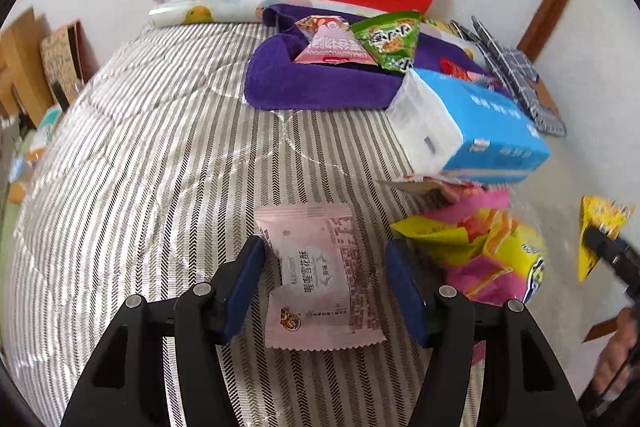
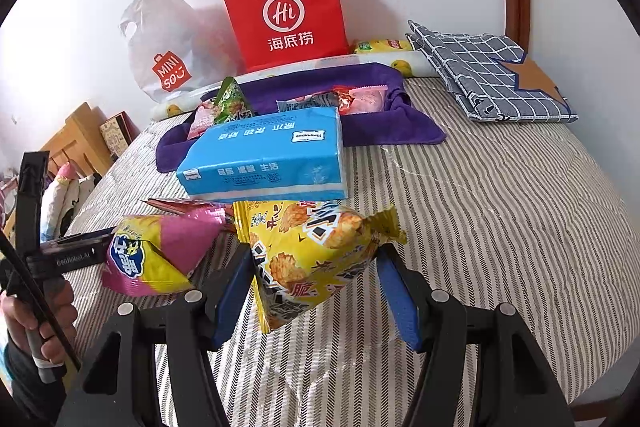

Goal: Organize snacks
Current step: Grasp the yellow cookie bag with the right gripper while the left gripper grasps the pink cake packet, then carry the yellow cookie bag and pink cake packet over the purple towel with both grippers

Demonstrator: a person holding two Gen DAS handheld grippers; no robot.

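- A striped bed (image 2: 500,195) carries everything.
- Purple cloth tray (image 2: 392,123) near the far edge holds snacks.
- Right gripper (image 2: 316,287) grips a yellow snack bag (image 2: 308,259).
- Left gripper (image 1: 326,283) is wide open around a pink packet (image 1: 320,275) lying mid-bed.

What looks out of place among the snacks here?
The blue tissue pack isn't a snack, yet it sits tilted between the purple cloth tray holding sorted snacks and the loose bags, one edge propped on the pink-and-yellow chip bag. Nothing looks spilled or torn.
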